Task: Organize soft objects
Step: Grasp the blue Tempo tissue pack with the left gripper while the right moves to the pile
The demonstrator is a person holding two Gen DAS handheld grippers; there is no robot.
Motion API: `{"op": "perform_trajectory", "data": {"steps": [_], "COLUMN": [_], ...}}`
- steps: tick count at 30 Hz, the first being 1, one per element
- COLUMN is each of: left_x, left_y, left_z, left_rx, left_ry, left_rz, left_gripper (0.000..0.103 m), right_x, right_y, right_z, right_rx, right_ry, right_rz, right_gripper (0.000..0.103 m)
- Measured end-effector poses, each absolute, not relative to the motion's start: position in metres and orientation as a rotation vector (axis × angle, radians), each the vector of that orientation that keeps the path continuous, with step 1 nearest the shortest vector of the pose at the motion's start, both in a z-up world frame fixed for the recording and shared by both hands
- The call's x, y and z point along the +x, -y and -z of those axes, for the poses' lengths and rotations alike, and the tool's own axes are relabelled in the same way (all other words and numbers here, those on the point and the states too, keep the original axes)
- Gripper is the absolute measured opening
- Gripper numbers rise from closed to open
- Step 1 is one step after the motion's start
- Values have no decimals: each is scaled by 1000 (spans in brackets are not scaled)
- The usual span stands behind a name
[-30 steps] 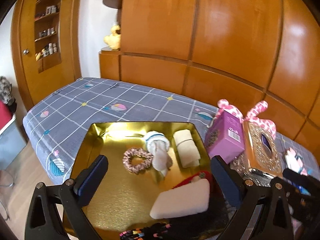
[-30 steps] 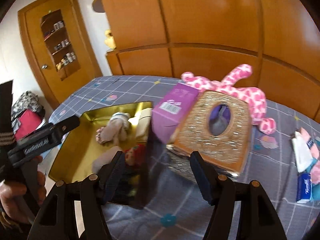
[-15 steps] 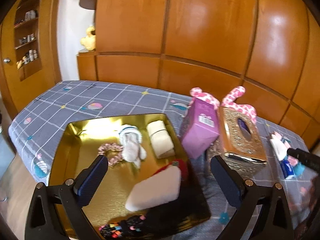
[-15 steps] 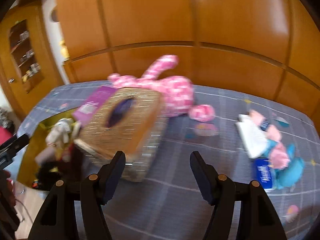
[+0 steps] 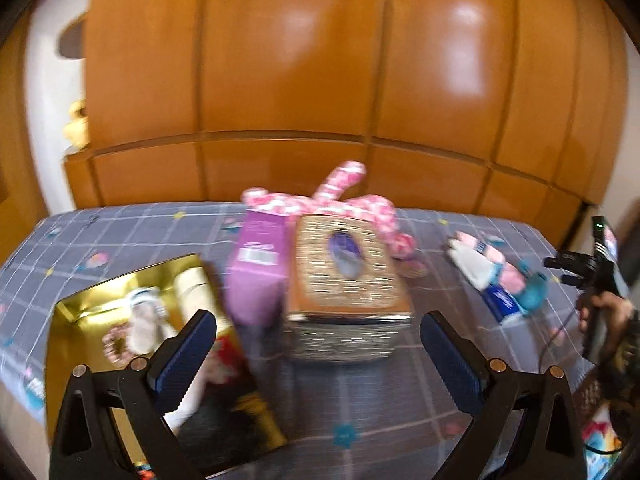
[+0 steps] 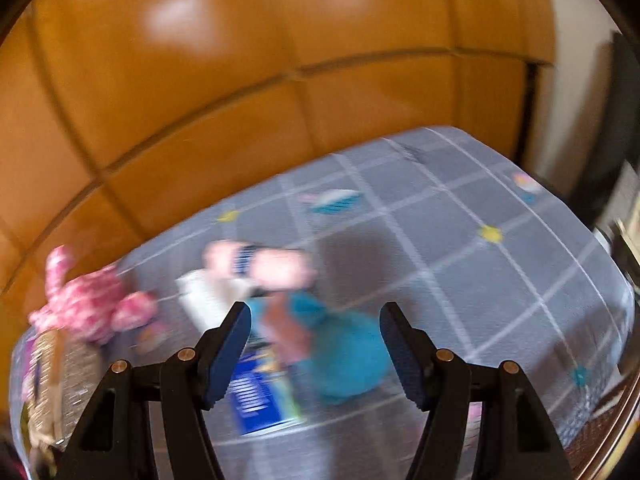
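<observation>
Grey bedsheet [image 5: 152, 232] with white grid lines and small cartoon prints covers the bed, and glossy orange wooden panels [image 5: 320, 80] stand behind it. Both views are blurred.

In the left wrist view, the left gripper [image 5: 318, 354] has its blue-padded jaws wide apart and nothing is between them. A gold tray [image 5: 80, 312] lies on the bed at the lower left. Inside it are a pink scrunchie [image 5: 116, 346], a white rolled sock [image 5: 146, 312] and a cream rolled towel [image 5: 192, 288]; something white and red lies nearer the camera, partly hidden by the left finger. Just beside the tray, on its right, stands a purple box [image 5: 258, 276], and it touches a gold glittery tissue box [image 5: 346, 280]. A pink spotted plush toy [image 5: 340, 196] lies behind these two boxes. Further right is a loose group of soft things still on the sheet: a white piece, pink pieces, a teal plush [image 5: 534, 288] and a blue packet [image 5: 502, 302]. At the right edge a hand [image 5: 608, 316] holds the other black tool.

In the right wrist view, the right gripper [image 6: 314, 354] is about half open and grips nothing. It hangs over the teal plush [image 6: 348, 356], which shows in the gap between its pads without touching them. The blue packet [image 6: 256, 392] lies to the left, pink socks [image 6: 276, 268] behind, and the pink spotted plush toy [image 6: 90, 300] far left.
</observation>
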State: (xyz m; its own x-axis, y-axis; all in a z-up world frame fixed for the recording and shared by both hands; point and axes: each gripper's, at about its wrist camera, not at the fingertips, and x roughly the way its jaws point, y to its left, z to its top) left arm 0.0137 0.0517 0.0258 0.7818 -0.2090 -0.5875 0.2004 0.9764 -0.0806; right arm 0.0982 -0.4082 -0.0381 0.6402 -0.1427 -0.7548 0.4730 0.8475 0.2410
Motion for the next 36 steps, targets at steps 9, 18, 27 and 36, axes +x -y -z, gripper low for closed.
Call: {"op": "perform_trajectory", "data": {"steps": [9, 18, 27, 36], "left_x": [47, 95, 136, 167], "left_y": [64, 171, 241, 301], "left_z": [-13, 34, 70, 105], "left_rx": [77, 105, 75, 159], "left_ry": [-751, -961, -1102, -1178], "left_rz": [473, 628, 642, 570], "left_gripper": [99, 68, 75, 83], "right_x": [83, 77, 79, 81], "right_y": [450, 460, 458, 458], "right_z": [57, 63, 64, 66], "right_rx": [723, 827, 862, 890], "right_ry": [-785, -773, -775, -780], "right_rz": [394, 352, 301, 262], "right_gripper": [68, 68, 68, 68]}}
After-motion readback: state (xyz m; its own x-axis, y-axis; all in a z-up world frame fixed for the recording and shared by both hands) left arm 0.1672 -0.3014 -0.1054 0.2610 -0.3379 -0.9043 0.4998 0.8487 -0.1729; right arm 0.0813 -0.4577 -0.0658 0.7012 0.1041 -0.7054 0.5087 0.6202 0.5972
